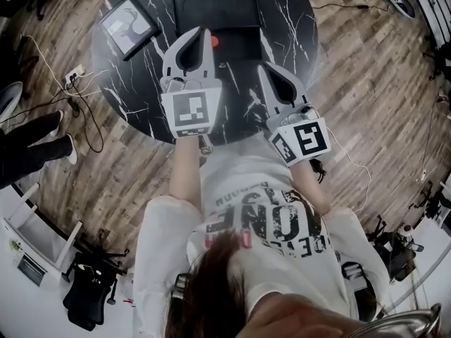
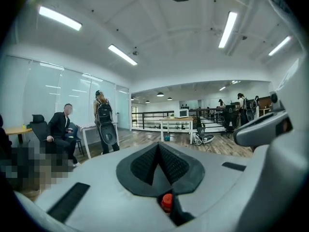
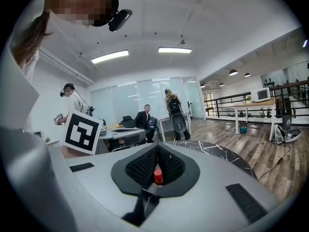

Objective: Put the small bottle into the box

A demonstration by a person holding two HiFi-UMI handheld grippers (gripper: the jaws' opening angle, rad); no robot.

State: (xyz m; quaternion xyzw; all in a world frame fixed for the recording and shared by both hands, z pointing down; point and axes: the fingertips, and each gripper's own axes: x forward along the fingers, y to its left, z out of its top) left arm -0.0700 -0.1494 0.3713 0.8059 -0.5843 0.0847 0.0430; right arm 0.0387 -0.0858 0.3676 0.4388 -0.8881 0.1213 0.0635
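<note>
The small bottle shows only as a red cap on the black marble table, just right of my left gripper's tip. The black box lies open at the table's far side, beyond both grippers. My left gripper hangs above the table with its jaws shut and its tips together. Through the gap under its pads the red cap appears below, not between the pads. My right gripper is also shut, to the right and nearer me. The same cap shows through its gap, with the table behind.
A framed picture lies at the table's far left. Cables and a power strip trail on the wooden floor left of the table, near a person's legs. A seated person and a standing one are across the room.
</note>
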